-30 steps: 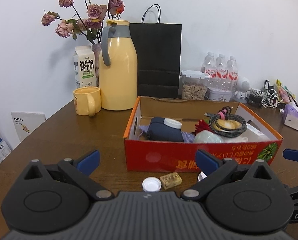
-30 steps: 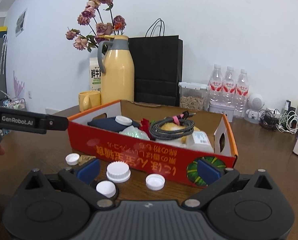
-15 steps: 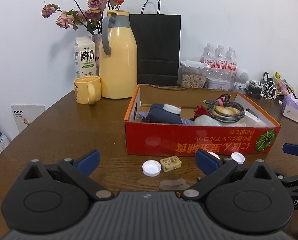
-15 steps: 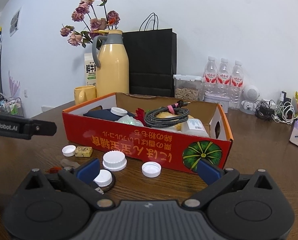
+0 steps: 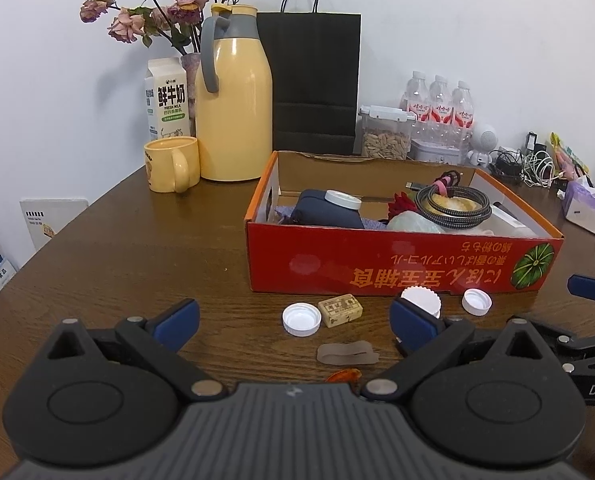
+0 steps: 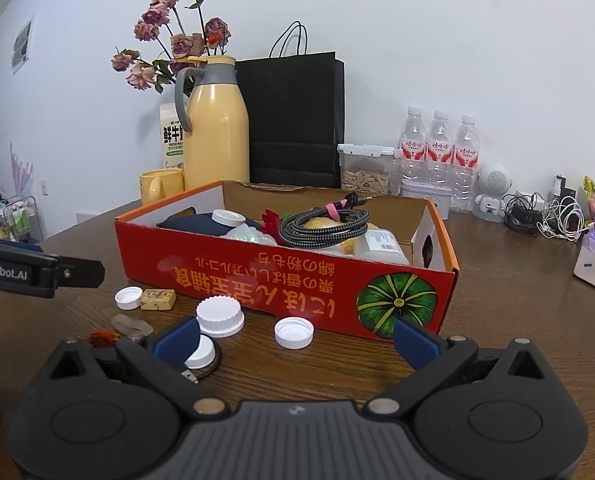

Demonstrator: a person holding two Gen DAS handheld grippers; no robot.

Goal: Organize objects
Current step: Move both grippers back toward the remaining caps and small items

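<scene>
A red cardboard box (image 5: 401, 264) (image 6: 257, 276) on the brown table holds a coiled cable (image 5: 453, 202) (image 6: 323, 226), a dark pouch with a white lid (image 5: 329, 212) and other items. In front of it lie white bottle caps (image 5: 301, 319) (image 6: 294, 332), a ridged white lid (image 6: 220, 315), a small tan block (image 5: 340, 309) (image 6: 158, 299), a greyish strip (image 5: 347, 354) and an orange scrap (image 6: 103, 337). My left gripper (image 5: 293, 324) is open above the caps, holding nothing. My right gripper (image 6: 295, 338) is open too, with one cap between its fingers, untouched.
A yellow flask (image 5: 233, 96), a yellow mug (image 5: 172, 164), a milk carton (image 5: 166, 96), dried roses and a black paper bag (image 5: 315, 80) stand behind the box. Water bottles (image 6: 439, 156), a seed jar, cables and a tissue pack (image 5: 585, 204) sit at the right.
Both grippers have pulled back and risen from the box, so more of the table and the loose caps, strip and orange scrap show. Both stay open.
</scene>
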